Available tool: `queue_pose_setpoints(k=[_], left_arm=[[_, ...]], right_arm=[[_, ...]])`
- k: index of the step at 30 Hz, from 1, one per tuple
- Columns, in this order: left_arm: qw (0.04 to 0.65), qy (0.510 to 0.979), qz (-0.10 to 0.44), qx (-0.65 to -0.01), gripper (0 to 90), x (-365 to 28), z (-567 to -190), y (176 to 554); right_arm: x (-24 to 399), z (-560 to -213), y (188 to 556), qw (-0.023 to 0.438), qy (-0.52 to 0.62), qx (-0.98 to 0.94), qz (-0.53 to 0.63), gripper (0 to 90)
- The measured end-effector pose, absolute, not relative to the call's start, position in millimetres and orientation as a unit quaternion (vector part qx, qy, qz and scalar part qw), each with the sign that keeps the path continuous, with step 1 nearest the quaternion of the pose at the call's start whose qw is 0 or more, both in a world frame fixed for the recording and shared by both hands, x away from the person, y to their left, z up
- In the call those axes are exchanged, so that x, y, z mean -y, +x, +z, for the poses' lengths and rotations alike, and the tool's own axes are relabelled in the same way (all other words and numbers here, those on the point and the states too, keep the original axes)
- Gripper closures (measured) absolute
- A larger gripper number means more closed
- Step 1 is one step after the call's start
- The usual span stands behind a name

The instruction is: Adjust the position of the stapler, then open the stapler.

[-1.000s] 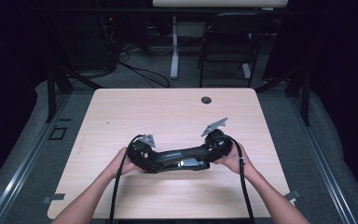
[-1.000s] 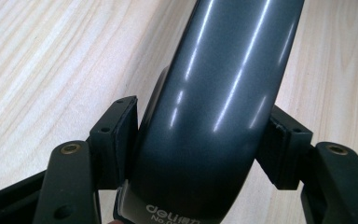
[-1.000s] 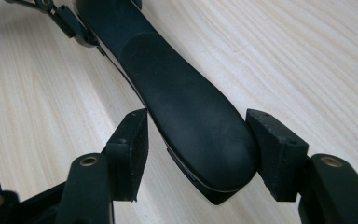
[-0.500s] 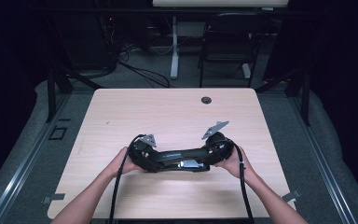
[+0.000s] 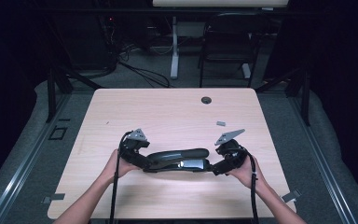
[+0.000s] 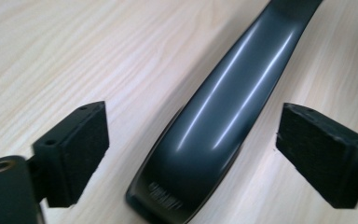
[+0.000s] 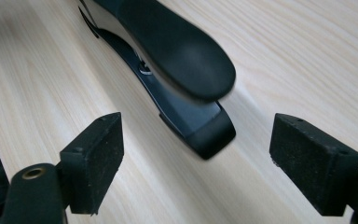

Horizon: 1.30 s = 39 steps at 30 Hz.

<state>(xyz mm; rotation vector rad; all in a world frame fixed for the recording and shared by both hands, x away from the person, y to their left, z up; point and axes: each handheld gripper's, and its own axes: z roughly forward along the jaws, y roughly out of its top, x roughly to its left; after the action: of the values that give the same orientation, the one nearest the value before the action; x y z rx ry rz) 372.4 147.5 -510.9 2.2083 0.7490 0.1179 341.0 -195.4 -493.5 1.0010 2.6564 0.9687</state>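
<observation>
My left tongs (image 6: 186, 154) and right tongs (image 7: 209, 163) are both wide open now, and the black stapler (image 5: 177, 160) lies on the worktop (image 5: 168, 112) between them, touching neither pad. A second ago both tongs were close on its two ends; now my hands are a little farther apart. I judge I have let it go, or not yet closed on it. I count one stapler, two tongs, and one small grey piece (image 5: 221, 123) beyond my right tongs.

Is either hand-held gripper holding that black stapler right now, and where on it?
Neither. The stapler lies on the table; both the left and right hand-held gripper are open, with jaws apart around its ends.
</observation>
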Motion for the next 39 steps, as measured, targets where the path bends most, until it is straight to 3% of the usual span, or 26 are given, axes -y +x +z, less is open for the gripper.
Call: queue_pose_setpoints(k=[8,10,11,12,15,19,23,24,31,37,39], left_arm=[[0.402,0.855,0.089,-0.317,7.9,-127,-500,355],[0.406,0.834,0.102,-0.359,5.2,-122,-501,349],[0.404,0.831,0.098,-0.369,0.0,-120,-502,347],[0.404,0.831,0.098,-0.369,0.5,-120,-502,347],[0.398,0.83,0.116,-0.374,0.2,-107,-504,337],[0.414,0.817,0.144,-0.374,0.9,-96,-500,324],[0.416,0.809,0.151,-0.388,0.2,-85,-505,314],[0.413,0.815,0.157,-0.375,0.2,-77,-508,307],[0.422,0.831,0.146,-0.331,15.4,-49,-519,295],[0.416,0.846,0.134,-0.307,17.5,-33,-531,290],[0.418,0.847,0.122,-0.306,22.3,-29,-536,288]], right_arm=[[202,-500,331,0.073,0.342,-0.881,0.319,25.4],[198,-503,331,0.076,0.344,-0.882,0.312,43.8],[197,-504,331,0.079,0.343,-0.884,0.308,46.8],[197,-504,331,0.079,0.343,-0.884,0.308,46.8],[193,-509,331,0.089,0.341,-0.886,0.301,61.9],[194,-512,331,0.094,0.325,-0.891,0.304,72.9],[193,-515,332,0.081,0.317,-0.895,0.303,77.5],[191,-516,332,0.083,0.312,-0.896,0.304,82.9],[185,-524,334,0.084,0.303,-0.903,0.293,87.0],[183,-532,338,0.089,0.301,-0.905,0.287,87.0],[182,-535,341,0.092,0.3,-0.906,0.285,86.9]])
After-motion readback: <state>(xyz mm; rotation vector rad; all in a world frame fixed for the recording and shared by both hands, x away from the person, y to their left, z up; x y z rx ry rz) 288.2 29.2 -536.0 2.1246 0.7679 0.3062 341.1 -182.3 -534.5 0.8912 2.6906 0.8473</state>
